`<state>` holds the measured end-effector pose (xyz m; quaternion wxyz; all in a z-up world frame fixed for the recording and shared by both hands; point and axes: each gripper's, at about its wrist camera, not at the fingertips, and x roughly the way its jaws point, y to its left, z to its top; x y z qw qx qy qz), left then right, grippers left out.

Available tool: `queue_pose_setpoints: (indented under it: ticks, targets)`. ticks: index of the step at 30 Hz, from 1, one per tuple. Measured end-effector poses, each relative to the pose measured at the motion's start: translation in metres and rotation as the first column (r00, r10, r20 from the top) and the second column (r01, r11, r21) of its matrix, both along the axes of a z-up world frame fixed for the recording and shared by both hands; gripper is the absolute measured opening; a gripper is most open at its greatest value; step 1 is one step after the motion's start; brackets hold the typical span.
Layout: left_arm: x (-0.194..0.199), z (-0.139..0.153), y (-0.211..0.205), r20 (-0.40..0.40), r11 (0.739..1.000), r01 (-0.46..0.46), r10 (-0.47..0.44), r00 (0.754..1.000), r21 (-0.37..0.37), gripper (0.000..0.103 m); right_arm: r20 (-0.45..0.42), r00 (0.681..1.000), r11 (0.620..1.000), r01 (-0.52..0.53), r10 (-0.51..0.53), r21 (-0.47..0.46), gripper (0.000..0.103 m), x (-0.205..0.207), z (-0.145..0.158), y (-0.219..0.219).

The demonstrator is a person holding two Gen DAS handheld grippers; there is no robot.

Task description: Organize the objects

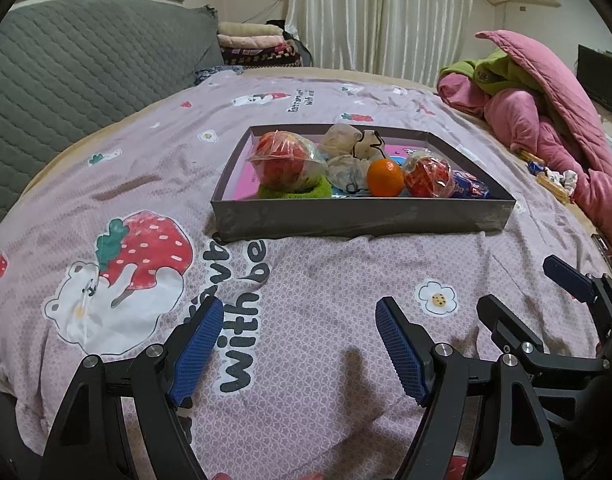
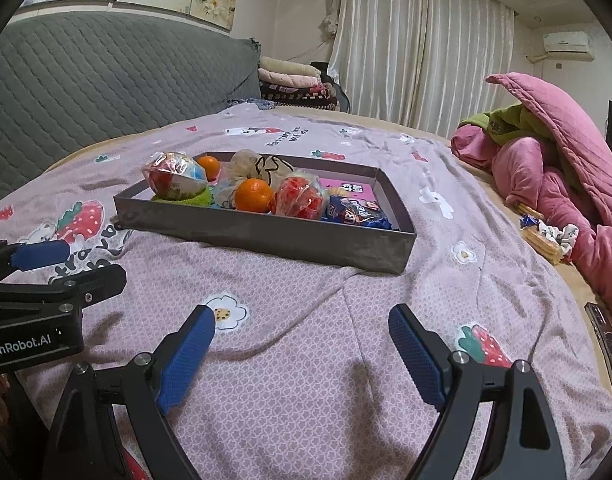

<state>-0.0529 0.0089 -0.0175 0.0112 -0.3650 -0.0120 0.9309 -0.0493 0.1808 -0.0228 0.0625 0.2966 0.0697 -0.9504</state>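
Note:
A shallow grey box (image 1: 361, 218) (image 2: 290, 240) sits on the bed. It holds an orange (image 1: 384, 178) (image 2: 253, 195), two red items wrapped in clear plastic (image 1: 284, 160) (image 2: 300, 196), pale bagged items (image 1: 347, 142), a green cloth (image 1: 296, 192) and a blue snack packet (image 2: 355, 212). A second orange (image 2: 209, 167) shows at the box's back in the right wrist view. My left gripper (image 1: 298, 312) is open and empty, over the bedspread in front of the box. My right gripper (image 2: 302, 320) is open and empty, beside the left one.
The pink strawberry bedspread (image 1: 306, 272) covers the bed. A pink and green blanket pile (image 2: 553, 168) lies at the right, with wrapped snacks and a scrunchie (image 2: 545, 236) beside it. A grey quilted headboard (image 1: 86, 72) stands at the left. A remote (image 2: 607, 344) lies at the right edge.

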Motion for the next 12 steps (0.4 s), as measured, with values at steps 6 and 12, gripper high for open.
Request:
queue_pose_setpoints:
  ticks: [6, 12]
  targets:
    - [-0.003, -0.0048, -0.0019, 0.015, 1.0, -0.008, 0.008, 1.0, 0.006, 0.079, 0.003, 1.0, 1.0, 0.003, -0.003, 0.004, 0.088, -0.0008, -0.0014, -0.0001]
    - [-0.0026, -0.0061, -0.0033, 0.014, 1.0, 0.003, -0.003, 1.0, 0.027, 0.079, 0.008, 1.0, 1.0, 0.003, -0.004, 0.008, 0.088, -0.0014, -0.0028, -0.0001]
